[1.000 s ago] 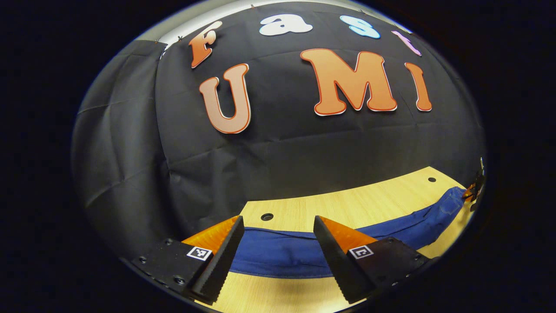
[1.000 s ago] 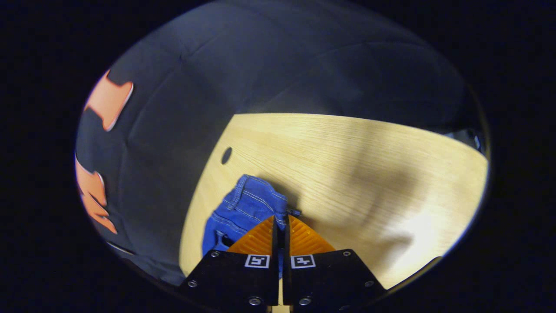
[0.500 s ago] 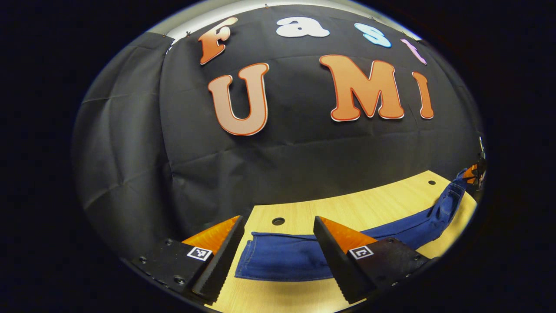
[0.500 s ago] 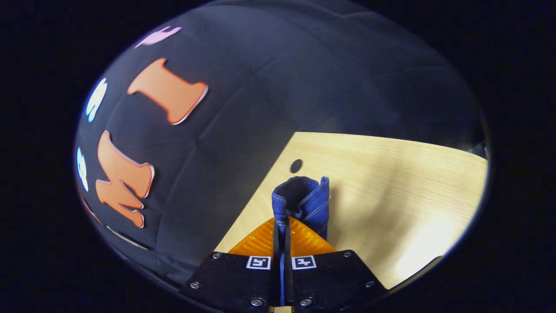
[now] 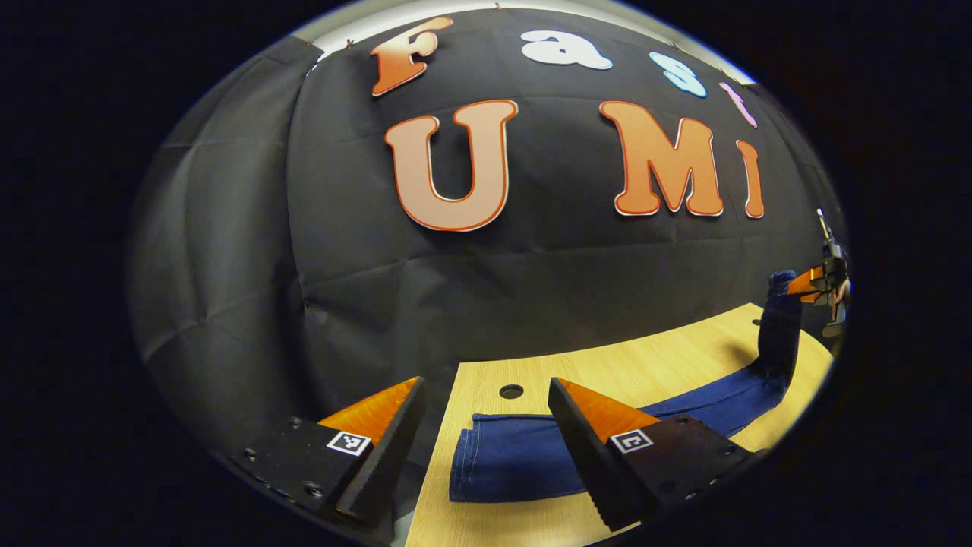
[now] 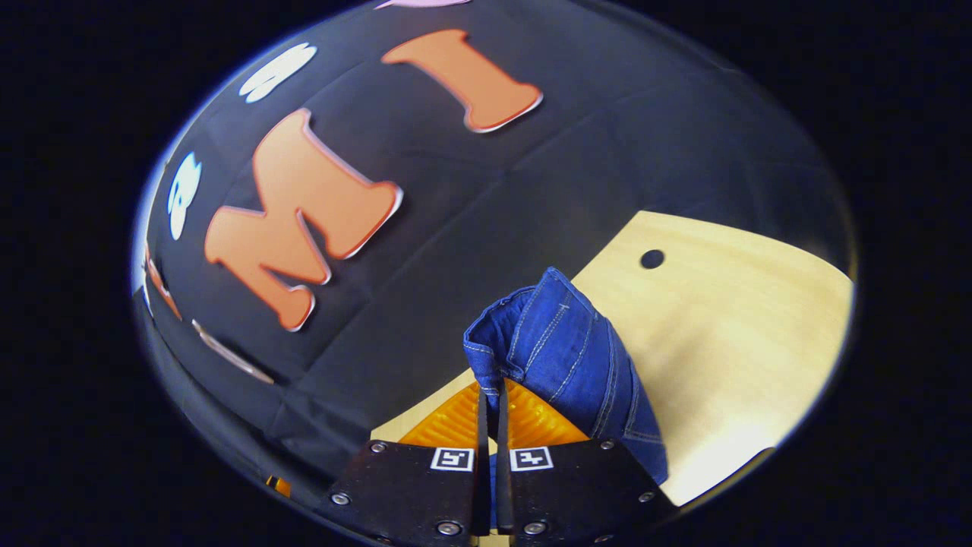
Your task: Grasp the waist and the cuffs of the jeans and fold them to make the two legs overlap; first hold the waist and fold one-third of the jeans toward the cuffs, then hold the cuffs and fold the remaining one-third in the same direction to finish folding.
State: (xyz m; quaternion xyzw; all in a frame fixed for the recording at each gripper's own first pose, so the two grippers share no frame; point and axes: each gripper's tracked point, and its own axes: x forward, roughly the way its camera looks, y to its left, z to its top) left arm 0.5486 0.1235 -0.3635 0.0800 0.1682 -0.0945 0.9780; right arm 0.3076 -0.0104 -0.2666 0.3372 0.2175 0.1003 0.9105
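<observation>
Right gripper view: right gripper (image 6: pixel 491 395) jaws clamped on jeans (image 6: pixel 566 357) end, lifted off wooden table (image 6: pixel 729 319)
Left gripper (image 5: pixel 486 425): jaws apart, above jeans' flat end
Table hole (image 6: pixel 651 259): 1 o'clock of denim

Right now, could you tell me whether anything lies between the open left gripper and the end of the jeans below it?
Nothing visible does. The left gripper hangs open over the flat end of the jeans on the table, with only bare wood around it. The right gripper holds the far end raised.

Black screwed tongs (image 6: pixel 490 403); square markers
</observation>
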